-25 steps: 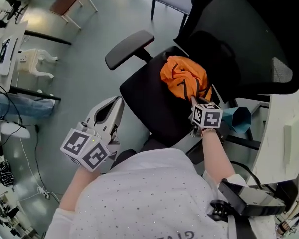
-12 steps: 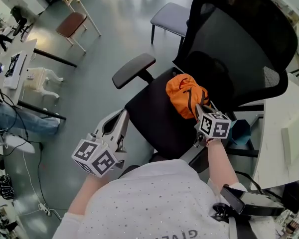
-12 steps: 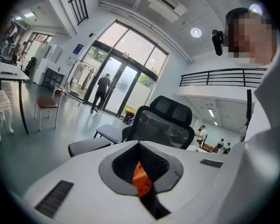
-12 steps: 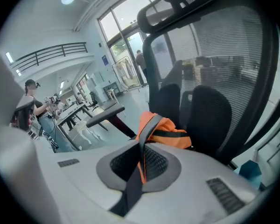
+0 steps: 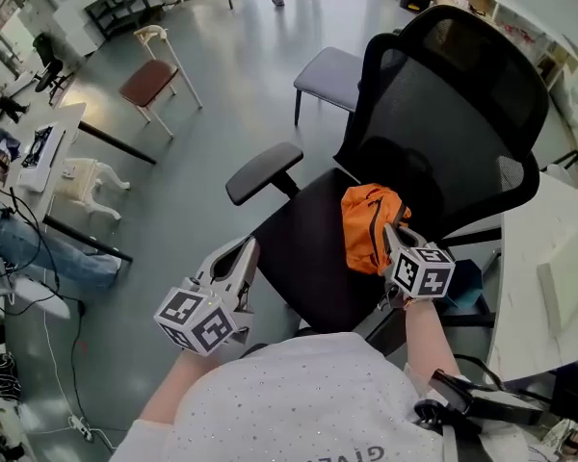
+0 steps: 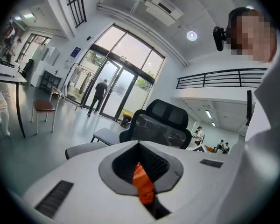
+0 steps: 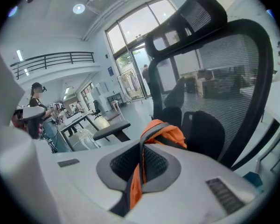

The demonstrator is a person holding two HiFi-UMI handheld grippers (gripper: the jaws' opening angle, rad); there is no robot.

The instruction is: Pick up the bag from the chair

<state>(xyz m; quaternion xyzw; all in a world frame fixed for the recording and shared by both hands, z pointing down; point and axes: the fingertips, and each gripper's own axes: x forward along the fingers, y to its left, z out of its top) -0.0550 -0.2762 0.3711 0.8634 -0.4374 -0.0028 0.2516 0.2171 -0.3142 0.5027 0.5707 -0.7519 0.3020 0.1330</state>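
Observation:
An orange bag (image 5: 366, 227) with dark straps hangs just above the seat of a black mesh office chair (image 5: 303, 248). My right gripper (image 5: 391, 235) is shut on the bag's strap at its right side. The right gripper view shows the strap (image 7: 139, 169) pinched between the jaws of that gripper (image 7: 141, 147), with the bag (image 7: 164, 132) bunched above and the chair back (image 7: 233, 78) behind. My left gripper (image 5: 248, 250) is shut and holds nothing, left of the seat's front. In the left gripper view the bag (image 6: 142, 185) shows through the slit of that gripper (image 6: 139, 146).
The chair's left armrest (image 5: 263, 171) juts out beyond my left gripper. A grey seat (image 5: 332, 70) and a brown chair (image 5: 146, 80) stand farther off on the floor. A white desk (image 5: 549, 277) is close on the right, a blue object (image 5: 465, 282) beside it.
The bag has come up off the seat and now hangs long from my right gripper. Both grippers have shifted slightly right in the view; the left stays shut.

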